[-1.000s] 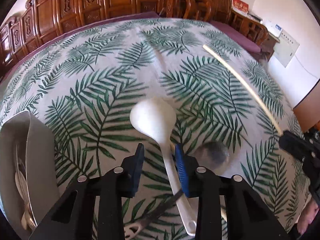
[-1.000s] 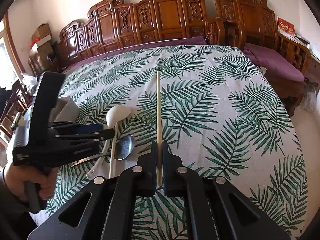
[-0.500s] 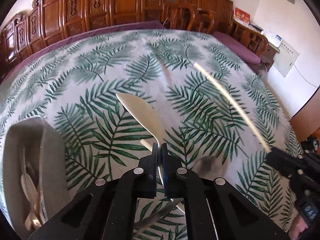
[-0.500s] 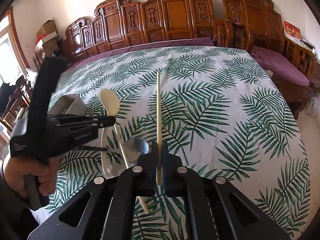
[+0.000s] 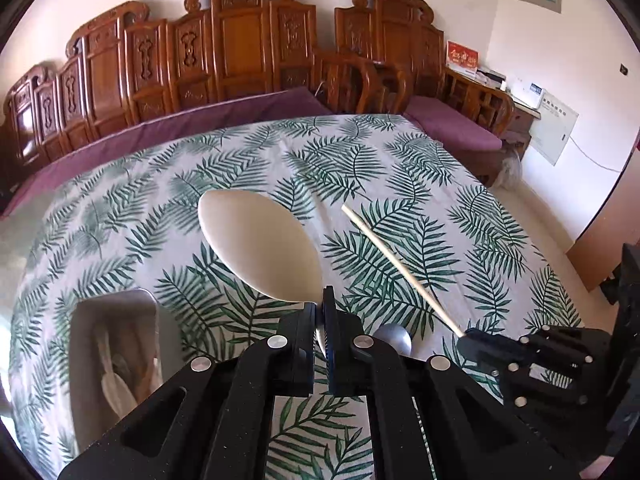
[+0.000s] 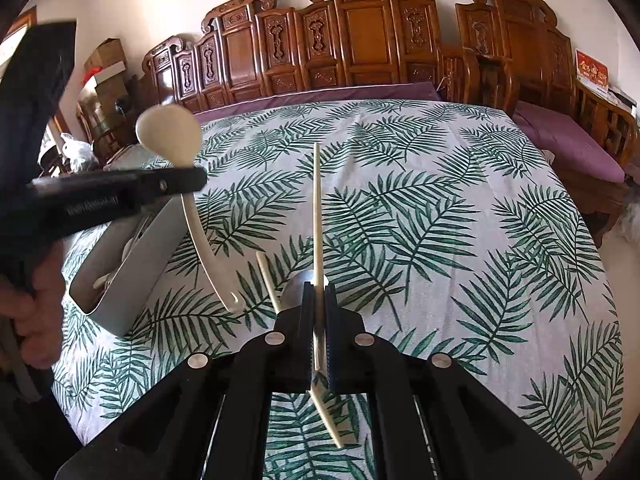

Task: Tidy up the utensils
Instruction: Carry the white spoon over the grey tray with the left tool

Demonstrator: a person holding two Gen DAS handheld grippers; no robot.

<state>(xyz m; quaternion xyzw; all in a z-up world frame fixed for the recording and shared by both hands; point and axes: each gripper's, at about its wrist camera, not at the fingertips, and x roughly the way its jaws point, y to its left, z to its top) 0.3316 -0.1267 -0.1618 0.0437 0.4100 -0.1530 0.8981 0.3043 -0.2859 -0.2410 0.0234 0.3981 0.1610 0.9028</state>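
Left fingers: the left gripper (image 5: 323, 308) is clamped on the neck of the white spoon (image 5: 260, 246), with no gap at the tips.
Right fingers: the right gripper (image 6: 318, 300) is pressed together on one chopstick (image 6: 317, 216), which points forward over the tablecloth (image 6: 440, 220).
White spoon: it is lifted off the cloth, bowl up and away from the camera; in the right wrist view its handle hangs down beside the metal container (image 6: 136, 260).
Metal container: it stands near the left edge of the table and already holds pale utensils; which kinds I cannot tell.
Second chopstick (image 6: 267, 276): it lies on the cloth just beside the metal spoon (image 6: 298, 284).
Metal spoon: only its bowl shows, right in front of the right gripper's tips.
Background: carved wooden chairs (image 6: 360, 32) stand along the far edge of the table.
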